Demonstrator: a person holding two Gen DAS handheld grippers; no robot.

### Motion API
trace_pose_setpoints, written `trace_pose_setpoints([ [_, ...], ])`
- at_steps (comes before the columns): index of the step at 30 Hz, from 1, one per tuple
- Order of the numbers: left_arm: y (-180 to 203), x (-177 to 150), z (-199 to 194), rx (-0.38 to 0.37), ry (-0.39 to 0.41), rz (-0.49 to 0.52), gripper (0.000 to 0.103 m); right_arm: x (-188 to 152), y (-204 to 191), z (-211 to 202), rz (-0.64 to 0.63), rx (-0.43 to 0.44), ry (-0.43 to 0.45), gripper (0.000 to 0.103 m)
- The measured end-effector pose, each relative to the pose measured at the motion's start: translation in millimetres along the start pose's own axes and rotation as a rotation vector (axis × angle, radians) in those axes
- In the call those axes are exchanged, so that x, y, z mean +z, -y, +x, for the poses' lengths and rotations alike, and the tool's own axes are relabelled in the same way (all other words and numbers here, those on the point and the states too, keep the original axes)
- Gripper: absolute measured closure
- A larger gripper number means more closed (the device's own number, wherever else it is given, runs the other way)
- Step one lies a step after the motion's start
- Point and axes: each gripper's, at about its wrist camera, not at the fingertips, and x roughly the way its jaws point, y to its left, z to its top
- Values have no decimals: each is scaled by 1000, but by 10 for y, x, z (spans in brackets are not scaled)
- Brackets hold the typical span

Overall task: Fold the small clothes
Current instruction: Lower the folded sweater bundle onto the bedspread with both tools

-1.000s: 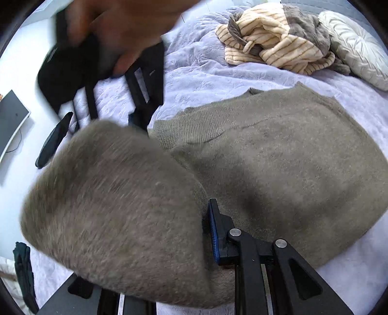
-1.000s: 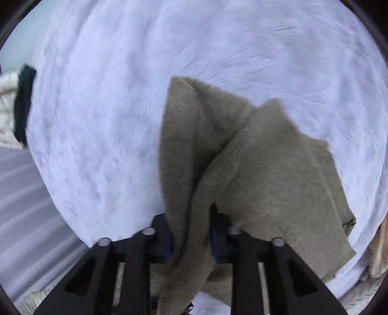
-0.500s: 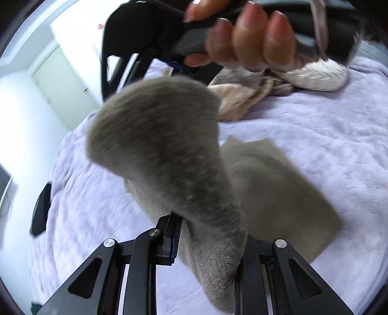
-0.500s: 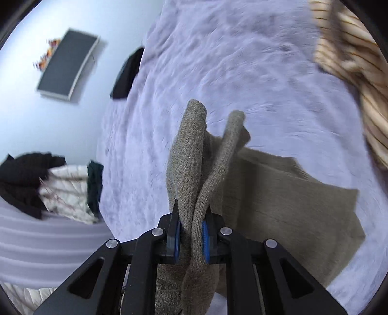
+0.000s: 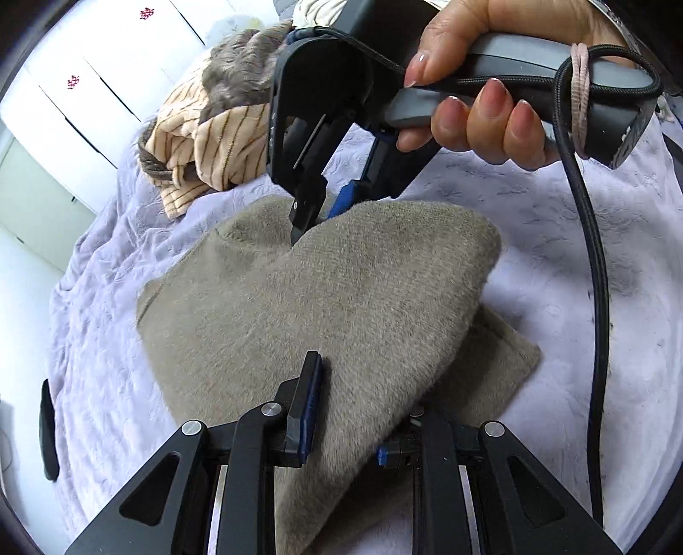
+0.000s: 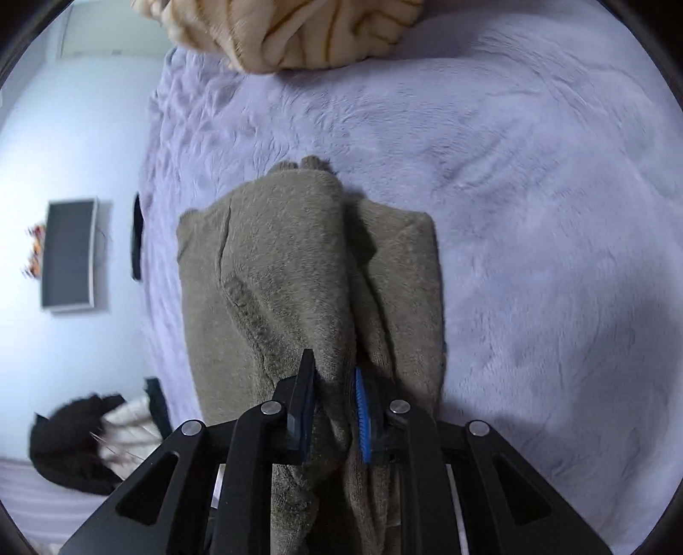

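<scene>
A taupe fuzzy sweater (image 5: 341, 299) lies on the lavender bedspread (image 5: 576, 239), with its near part folded over the rest. My left gripper (image 5: 354, 410) is shut on the sweater's near fold, low over the bed. My right gripper (image 5: 324, 213), held by a hand, grips the far edge of the same fold. In the right wrist view the right gripper (image 6: 335, 410) is shut on a bunched ridge of the sweater (image 6: 290, 277), which runs away from the fingers over the bedspread (image 6: 533, 213).
A pile of cream striped and grey clothes (image 5: 205, 124) lies at the far side of the bed and shows in the right wrist view (image 6: 307, 34). A black cable (image 5: 593, 264) hangs from the right gripper. A dark flat object (image 5: 47, 431) lies at the bed's left edge.
Both grippers have carried the lifted sweater edge over and down, so the fold now lies on the rest of the sweater. Both stay shut on it.
</scene>
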Motion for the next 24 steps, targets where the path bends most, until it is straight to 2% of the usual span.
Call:
trace_pose_setpoints([
  [2, -16, -52, -67, -17, -26, -22, 80, -34, -37, -26, -3, -16, -5, 76],
  [3, -39, -77, -88, -29, -37, -34, 80, -61, -80, -46, -12, -32, -13, 70],
  [5, -121, -136, -208, -55, -51, -78, 80, -146, -174, -150, -40, -58, -12, 54],
  [6, -167, -172, -263, -66, -57, -104, 80, -213, -222, -236, -56, -71, 2, 40],
  [7, -196, -227, -316, -72, -63, -131, 80, -289, -249, -305, -66, -75, 16, 32],
  [8, -212, -254, -360, -73, -69, -149, 79, -386, -266, -393, -73, -69, 32, 32],
  [9, -248, -295, -379, -67, -78, -164, 63, -492, -270, -475, -74, -55, 41, 32],
  [10, -269, -346, -394, -42, -87, -169, 38, -595, -256, -546, -68, -42, 47, 32],
  [12, -248, -455, -404, 9, -84, -151, 36, -768, -237, -635, -50, -29, 56, 32],
  [14, -200, -536, -326, 9, -124, -113, 36, -947, -194, -663, -33, -22, 52, 32],
  [17, -181, -604, -254, 41, -138, -101, 36, -1122, -216, -562, -50, -40, 38, 32],
  [18, -192, -610, -232, 49, -144, -111, 36, -1149, -222, -516, -52, -45, 36, 33],
  [20, -259, -606, -194, 67, -154, -159, 36, -1167, -252, -443, -49, -41, 43, 43],
  [21, -329, -602, -186, 68, -152, -201, 41, -1164, -262, -403, -48, -53, 41, 68],
  [22, -414, -591, -175, 51, -151, -244, 61, -1155, -262, -384, -48, -79, 34, 89],
  [24, -621, -606, -144, -34, -171, -374, 71, -1146, -313, -347, -55, -92, 18, 89],
])
